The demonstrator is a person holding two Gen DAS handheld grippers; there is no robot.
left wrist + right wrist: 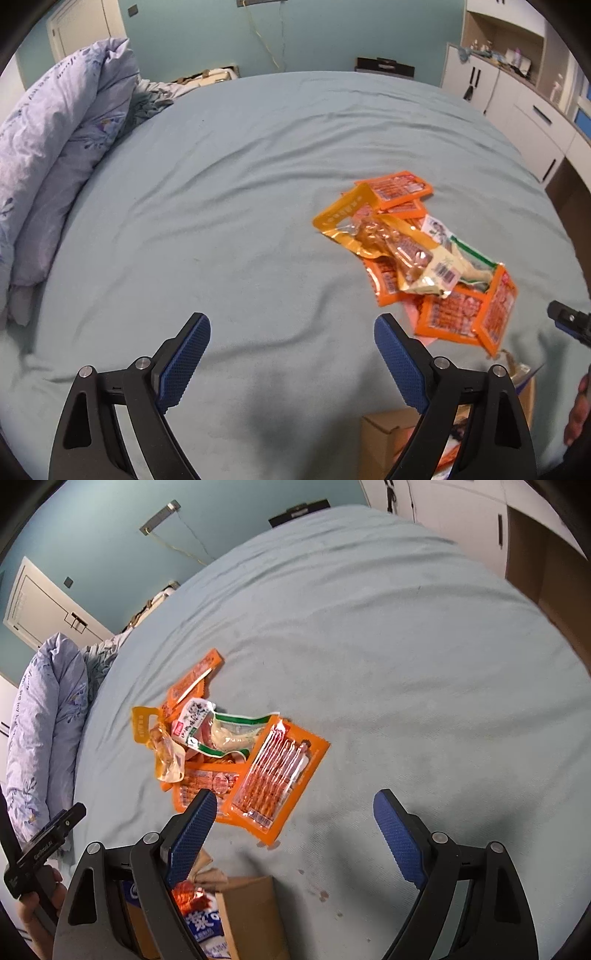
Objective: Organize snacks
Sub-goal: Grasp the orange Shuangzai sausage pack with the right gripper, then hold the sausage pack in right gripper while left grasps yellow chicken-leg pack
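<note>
While both tools (291,363) (295,843) gape, glossy crinkled snack packets (413,251) overlap on soft bedsheet (240,184)

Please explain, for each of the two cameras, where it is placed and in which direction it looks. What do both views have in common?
Left wrist: sits on the left gripper, open and empty, looking forward over the bed with the snack pile ahead-right; the right gripper's tip and a hand show at the right edge.
Right wrist: sits on the right gripper, open and empty, tilted, facing the pile from nearer; the person's left hand shows lower left.
Shared: bed, pile, cardboard box, folded quilt.
</note>
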